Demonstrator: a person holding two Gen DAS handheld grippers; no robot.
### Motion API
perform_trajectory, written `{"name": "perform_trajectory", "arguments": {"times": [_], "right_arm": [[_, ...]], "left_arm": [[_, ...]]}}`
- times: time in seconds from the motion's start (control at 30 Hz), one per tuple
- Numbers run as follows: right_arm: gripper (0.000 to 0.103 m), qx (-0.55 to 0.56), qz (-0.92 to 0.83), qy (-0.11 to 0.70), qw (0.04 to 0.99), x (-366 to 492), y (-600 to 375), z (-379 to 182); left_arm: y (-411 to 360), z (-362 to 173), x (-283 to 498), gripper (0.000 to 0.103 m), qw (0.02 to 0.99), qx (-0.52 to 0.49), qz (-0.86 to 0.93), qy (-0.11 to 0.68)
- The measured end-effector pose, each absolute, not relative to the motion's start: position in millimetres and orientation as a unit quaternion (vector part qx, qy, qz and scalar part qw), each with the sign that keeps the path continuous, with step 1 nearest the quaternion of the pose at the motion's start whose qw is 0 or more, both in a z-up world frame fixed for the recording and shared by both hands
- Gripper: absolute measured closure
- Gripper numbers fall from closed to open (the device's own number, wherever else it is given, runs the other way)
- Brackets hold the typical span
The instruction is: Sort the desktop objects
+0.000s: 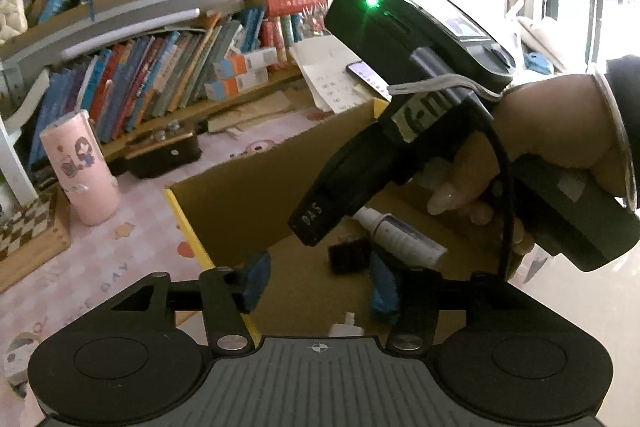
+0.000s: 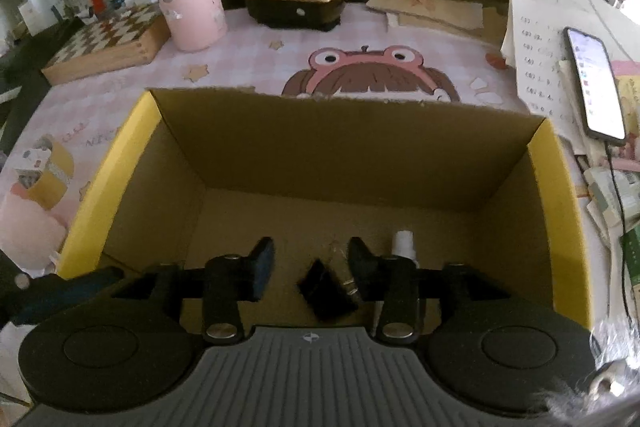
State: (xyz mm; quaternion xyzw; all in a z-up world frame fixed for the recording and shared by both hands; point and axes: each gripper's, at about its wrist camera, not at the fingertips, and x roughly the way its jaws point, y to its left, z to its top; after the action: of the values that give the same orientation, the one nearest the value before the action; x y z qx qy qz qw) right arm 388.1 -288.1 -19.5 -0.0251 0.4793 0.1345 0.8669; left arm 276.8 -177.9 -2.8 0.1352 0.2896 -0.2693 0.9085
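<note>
A black clip [image 2: 326, 293] lies between the right gripper's [image 2: 310, 267] parted fingers.

Mirrored white lettering resembling "DAS" was noted on the black barrel [image 1: 316, 223] of the right-hand gripper. A partly hidden taped label [image 1: 424, 121] on the same body was not legible. Faint "DAY" lettering was observed on the pink desk mat [image 1: 114, 277]. Book spines and the handwritten sheet [image 2: 540, 67] were unreadable.

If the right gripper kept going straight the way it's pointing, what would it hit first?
Most likely the small black object lying on the floor of the cardboard box, between the open fingers of the right gripper. Depth is hard to judge; the white bottle sits just right of that line.
</note>
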Motion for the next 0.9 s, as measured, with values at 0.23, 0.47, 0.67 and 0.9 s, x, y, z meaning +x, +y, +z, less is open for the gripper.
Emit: {"name": "perform_trajectory", "arguments": {"times": [0.23, 0.47, 0.67, 0.9], "right_arm": [[0.057, -0.019, 0.128, 0.451, 0.883, 377, -291, -2], [0.057, -0.004, 0.110, 0.404, 0.908, 350, -298, 23], [0.057, 0.001, 0.091, 0.360, 0.928, 317, -304, 45], [0.054, 0.018, 0.058, 0.327, 0.943, 269, -314, 59]], "left_arm": [[-173, 8, 265, 0.038, 0.915, 0.129, -0.270, 0.270], [-167, 20, 245, 0.035, 0.921, 0.121, -0.275, 0.250], [-159, 31, 227, 0.035, 0.926, 0.108, -0.274, 0.234], [-148, 39, 202, 0.034, 0.932, 0.095, -0.271, 0.219]]}}
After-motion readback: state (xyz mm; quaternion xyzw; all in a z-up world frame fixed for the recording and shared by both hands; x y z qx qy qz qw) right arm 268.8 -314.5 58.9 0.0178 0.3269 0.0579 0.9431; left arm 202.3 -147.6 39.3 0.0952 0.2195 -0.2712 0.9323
